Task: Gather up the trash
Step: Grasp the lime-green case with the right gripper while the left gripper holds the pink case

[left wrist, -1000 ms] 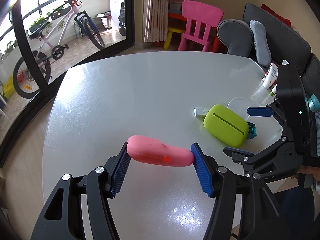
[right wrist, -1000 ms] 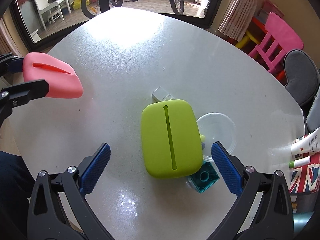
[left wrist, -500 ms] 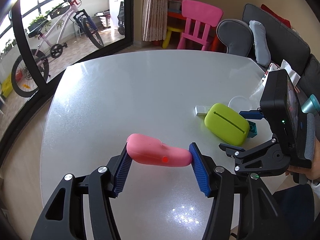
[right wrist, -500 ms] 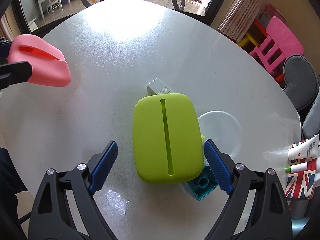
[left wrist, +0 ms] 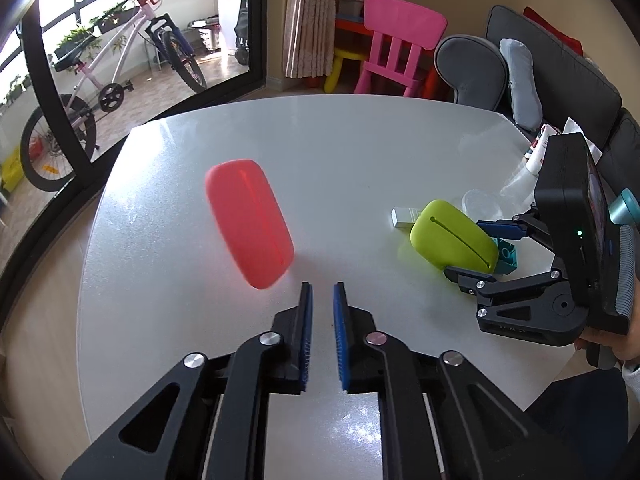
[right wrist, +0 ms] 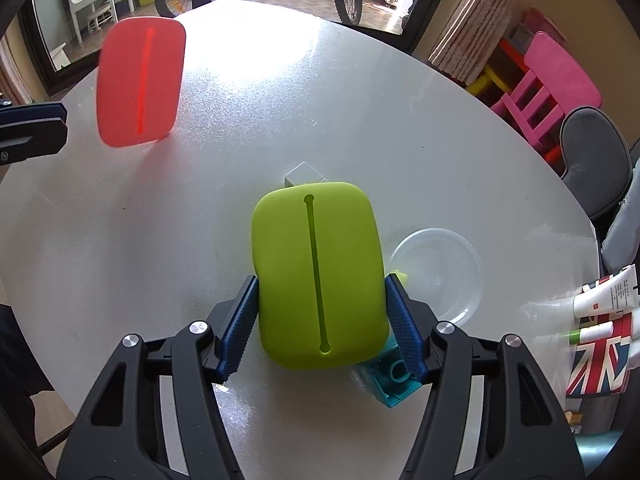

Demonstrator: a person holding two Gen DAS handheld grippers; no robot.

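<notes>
A pink soft pouch (left wrist: pixel 248 224) with a slit, motion-blurred, is loose over the white table (left wrist: pixel 320 140), ahead and left of my left gripper (left wrist: pixel 322 292). That gripper is shut with nothing between its blue pads. The pink pouch (right wrist: pixel 140 80) also shows at the far left in the right wrist view, beside the left gripper (right wrist: pixel 32 128). A lime-green slit pouch (right wrist: pixel 316 272) lies on the table. My right gripper (right wrist: pixel 321 280) straddles it, jaws closing, pads touching both long sides. In the left wrist view the right gripper (left wrist: pixel 466 248) sits over the green pouch (left wrist: pixel 452 236).
A small white box (right wrist: pixel 304 172) lies just beyond the green pouch. A clear plastic lid (right wrist: pixel 440 272) and a teal toy brick (right wrist: pixel 396 380) sit to its right. Tubes (right wrist: pixel 604 296) and a flag-print item (right wrist: pixel 600 364) lie at the table's right edge.
The left gripper snapped shut and the pink pouch slipped out, now loose ahead to the left. The right gripper narrowed from wide open onto the green pouch's sides.
</notes>
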